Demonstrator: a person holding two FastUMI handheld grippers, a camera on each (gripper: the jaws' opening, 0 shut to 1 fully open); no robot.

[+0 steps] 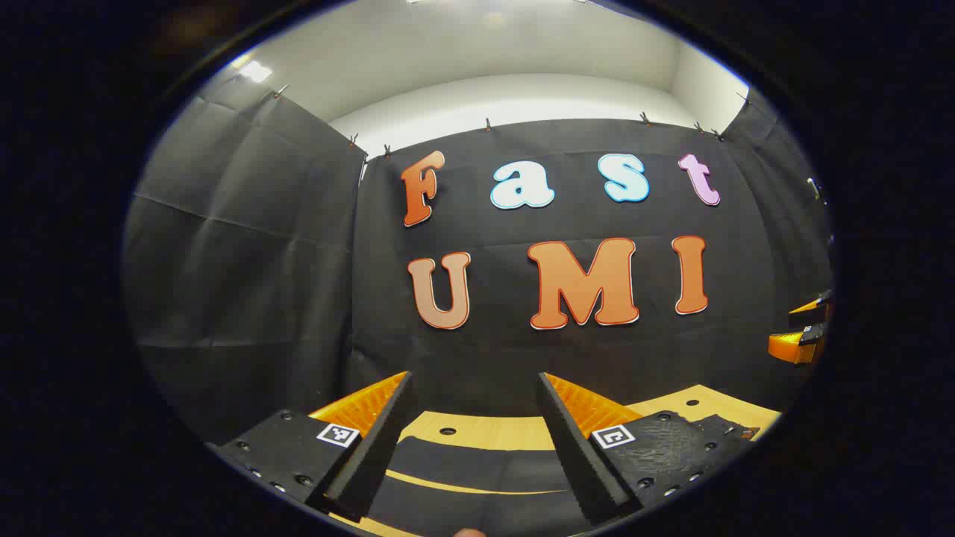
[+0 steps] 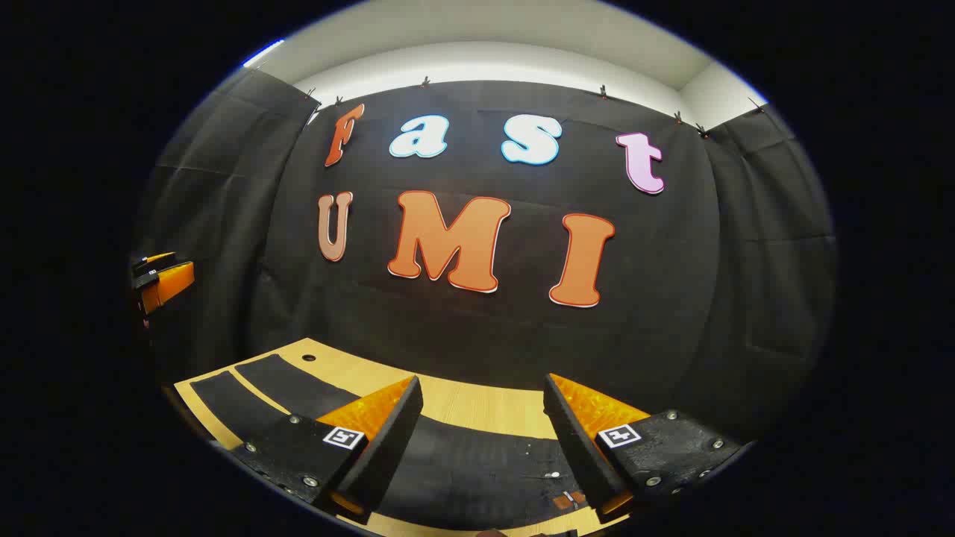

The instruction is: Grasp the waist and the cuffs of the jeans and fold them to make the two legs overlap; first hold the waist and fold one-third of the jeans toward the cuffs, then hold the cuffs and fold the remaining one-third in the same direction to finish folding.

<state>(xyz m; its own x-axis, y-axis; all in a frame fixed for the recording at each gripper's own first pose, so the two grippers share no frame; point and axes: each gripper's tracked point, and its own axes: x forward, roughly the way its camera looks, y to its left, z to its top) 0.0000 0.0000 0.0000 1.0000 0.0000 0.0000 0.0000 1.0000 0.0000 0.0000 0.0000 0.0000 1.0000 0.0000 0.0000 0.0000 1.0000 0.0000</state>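
Observation:
Black jeans (image 1: 477, 477) lie flat on the wooden table (image 1: 492, 434), a thin strip of wood showing between the two legs. In the right gripper view the jeans (image 2: 477, 466) spread under the fingers, with a small button and a tag near the lower edge, and the legs run off to the left. My left gripper (image 1: 475, 380) hovers open above the fabric, holding nothing. My right gripper (image 2: 483, 380) is also open and holds nothing. Each gripper appears in the other's view, the right gripper (image 1: 802, 335) at the far right and the left gripper (image 2: 160, 283) at the far left.
The table (image 2: 477, 403) ends close to the black cloth wall (image 1: 522, 350) behind it. Small round holes (image 2: 308, 358) dot the wooden top. Cloth walls close the booth on both sides.

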